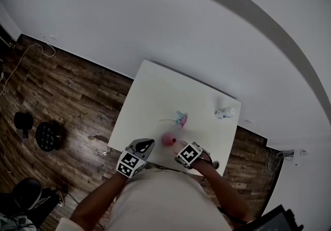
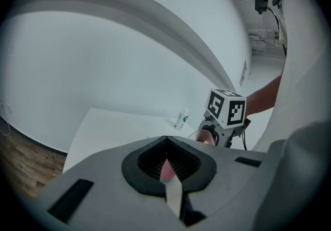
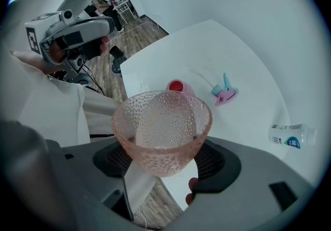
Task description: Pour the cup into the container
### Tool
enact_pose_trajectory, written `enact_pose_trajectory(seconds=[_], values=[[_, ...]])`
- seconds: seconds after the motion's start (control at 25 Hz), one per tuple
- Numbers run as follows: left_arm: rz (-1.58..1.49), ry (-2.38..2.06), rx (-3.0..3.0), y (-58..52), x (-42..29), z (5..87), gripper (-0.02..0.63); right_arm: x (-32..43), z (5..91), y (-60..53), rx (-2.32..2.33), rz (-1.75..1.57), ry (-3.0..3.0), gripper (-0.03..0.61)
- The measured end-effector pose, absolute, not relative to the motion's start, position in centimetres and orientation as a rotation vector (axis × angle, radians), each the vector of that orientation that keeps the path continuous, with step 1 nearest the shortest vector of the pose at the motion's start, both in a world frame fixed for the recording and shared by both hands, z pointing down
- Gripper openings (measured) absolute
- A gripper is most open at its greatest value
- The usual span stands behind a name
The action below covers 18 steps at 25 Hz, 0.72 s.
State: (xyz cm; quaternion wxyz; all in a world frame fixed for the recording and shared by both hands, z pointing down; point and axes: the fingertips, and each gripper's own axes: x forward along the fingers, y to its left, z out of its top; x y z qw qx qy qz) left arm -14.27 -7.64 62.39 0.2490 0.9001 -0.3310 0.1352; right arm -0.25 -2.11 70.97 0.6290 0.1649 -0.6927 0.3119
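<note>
A pink dimpled glass cup [image 3: 163, 131] stands upright between the jaws of my right gripper [image 3: 165, 149], which is shut on it; I cannot tell what is inside. Just beyond it on the white table [image 3: 207, 48] sits a small pink container [image 3: 177, 86] with red showing inside. In the head view the container [image 1: 168, 139] lies between my left gripper [image 1: 145, 146] and my right gripper [image 1: 182, 148] at the table's near edge. My left gripper [image 2: 166, 144] has its jaws drawn together, and a pink sliver shows in the gap. The cup [image 2: 207, 135] also shows there, under the right gripper's marker cube.
A pink and teal clip-like thing [image 3: 224, 94] lies past the container. A small clear bottle [image 3: 291, 135] lies on its side at the table's far right corner [image 1: 225, 113]. Dark wood floor [image 1: 67, 95] surrounds the table, with black stools [image 1: 47, 135] at the left.
</note>
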Motion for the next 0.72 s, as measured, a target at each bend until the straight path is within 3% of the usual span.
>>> enact_pose_trajectory(seconds=[0.72], values=[[0.345,-0.909,2.42,-8.18,-15.05,62.42,0.011,-0.23,70.46,-2.48,0.34,0.707,-1.525,0.357]])
